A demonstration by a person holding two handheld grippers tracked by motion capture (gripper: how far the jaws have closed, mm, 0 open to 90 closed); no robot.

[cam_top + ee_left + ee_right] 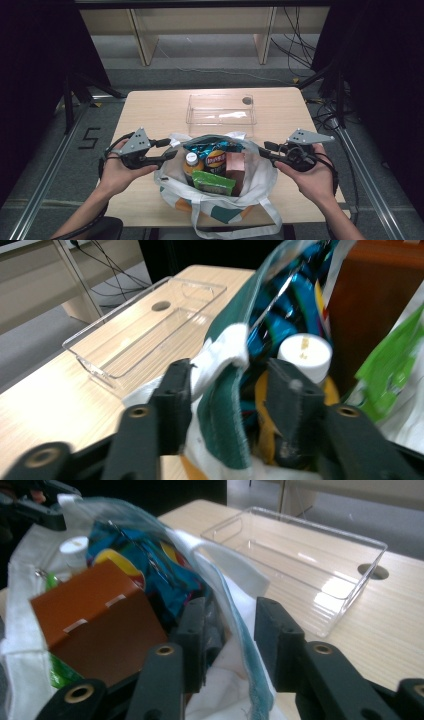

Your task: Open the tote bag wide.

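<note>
Tote bag [261,186] at middle of near edge of table [150,107], mouth up, handles hanging over that edge. Packed full: green packet [214,183] nearest, white-capped bottle [191,161] toward left wall, brown box [235,168] toward right wall, yellow-labelled snack pack [216,161] and blue foil bag [212,146] behind.

Left gripper [172,150] at left side of bag mouth, level, pointing inward. In left gripper view, jaws released, straddling green-edged rim [222,415]; cloth loose between pads, not pinched. Bottle cap just behind inner jaw.

Right gripper [262,149] at right side of mouth, mirrored. In right gripper view, jaws likewise released, white cloth and thin teal hem [250,655] standing in the gap, daylight on both sides. Brown box close against inner jaw.

Clear tray [189,114] toward far edge, middle, nothing in it, well apart from bag.

Step in hand, as judged: taking hold of both rims to spread the mouth.
- Seat hem deep between pads before closing; shallow bite on thin cloth likely to slip.
- Keep inner jaws clear of bottle cap and box corner, so only cloth gets caught.
- Close both sides, then draw apart evenly and level; uneven pull likely to tip bag toward near edge.
- Avoid lifting: load heavy, base better left on table.
</note>
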